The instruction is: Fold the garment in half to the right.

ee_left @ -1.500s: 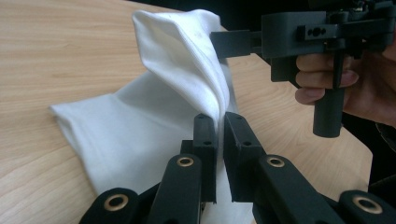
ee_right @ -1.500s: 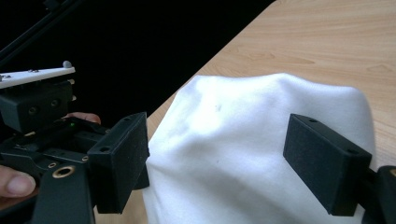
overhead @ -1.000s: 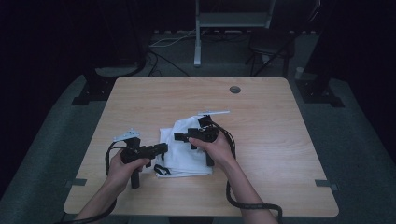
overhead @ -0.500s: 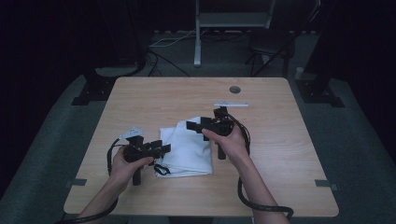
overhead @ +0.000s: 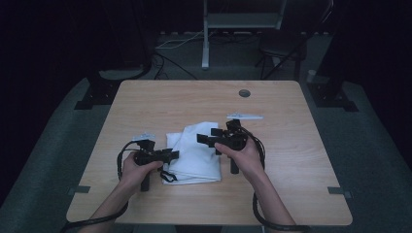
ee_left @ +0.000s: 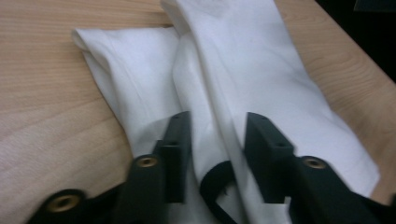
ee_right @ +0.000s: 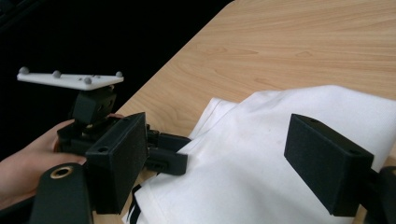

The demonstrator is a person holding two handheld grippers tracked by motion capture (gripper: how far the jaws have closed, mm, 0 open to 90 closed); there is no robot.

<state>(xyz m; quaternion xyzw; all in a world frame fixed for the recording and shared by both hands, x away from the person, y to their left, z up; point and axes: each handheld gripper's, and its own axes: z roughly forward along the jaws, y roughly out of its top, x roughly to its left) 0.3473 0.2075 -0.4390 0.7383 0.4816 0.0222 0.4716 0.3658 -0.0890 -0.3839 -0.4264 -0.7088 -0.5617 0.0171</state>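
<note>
While the wooden desk (overhead: 272, 160) spreads wide under both hands, the white folded cloth (overhead: 194, 153) lies on it between the two claws, a raised fold running up its middle and a black loop or cord (ee_left: 219, 186) poking out at its near edge. Next in size come the tools themselves: the right claw (ee_right: 233, 158) hovers just above the cloth's right part, its jaws released and standing wide with nothing pressed between them, and the left hand's gripper with its grey plate shows beyond its left jaw. The left claw (ee_left: 215, 140) sits low at the cloth's near left edge; its jaws have just been closing, and the raised fold lies between them, yet a gap shows on either side of it, so I judge them not yet clenched on the fabric. From here the likeliest slip is a shallow bite: if the left jaws close on the top layer alone, the fold may pull out or the lower layers drag and bunch as the hand moves. The black loop, lying right under the left jaws, could get caught in the pinch and tug the cloth askew. With the right claw holding nothing, the cloth can also slide across the smooth desk when pulled.
</note>
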